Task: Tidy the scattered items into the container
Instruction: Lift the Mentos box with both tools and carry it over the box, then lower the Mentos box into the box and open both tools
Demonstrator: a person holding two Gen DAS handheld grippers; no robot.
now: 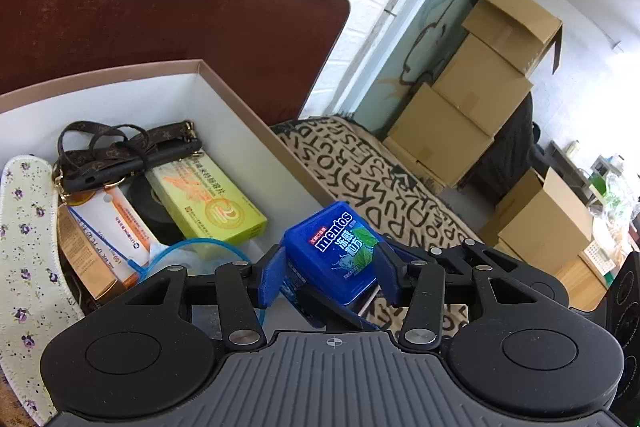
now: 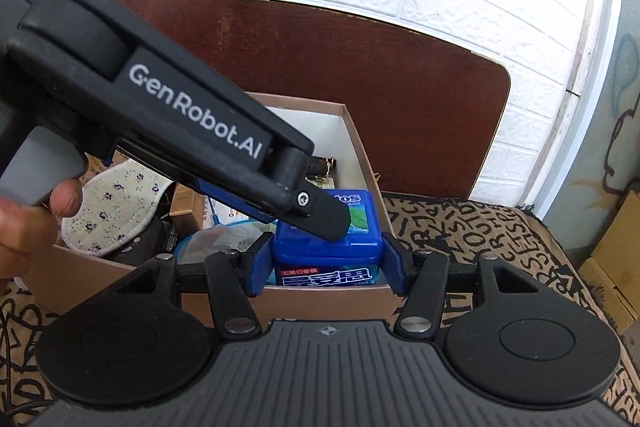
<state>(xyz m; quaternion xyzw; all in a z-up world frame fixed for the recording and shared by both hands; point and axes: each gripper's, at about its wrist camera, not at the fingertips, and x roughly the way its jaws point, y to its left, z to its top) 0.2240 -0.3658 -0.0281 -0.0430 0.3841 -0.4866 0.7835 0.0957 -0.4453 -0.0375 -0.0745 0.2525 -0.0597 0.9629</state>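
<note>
Both grippers meet on the blue Mentos box [image 2: 326, 247] at the container's [image 1: 240, 99] near corner. Right gripper [image 2: 324, 263] pinches its sides; left gripper [image 1: 328, 271] straddles it, prob. not pressing. Behind, inside: yellow packet [image 1: 208, 203], tape roll [image 1: 150, 203], strap [image 1: 120, 151].

Left tongs [image 1: 328, 269]: straddling the mint box [image 1: 334, 251], pads standing loose.
Right tongs [image 2: 326, 269]: clamping the mint box's sides.
Left hand [image 2: 24, 219]: gripping its tongs.

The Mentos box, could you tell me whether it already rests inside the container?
Not yet: the Mentos box sits clamped in the right gripper above the near wall of the container.
</note>
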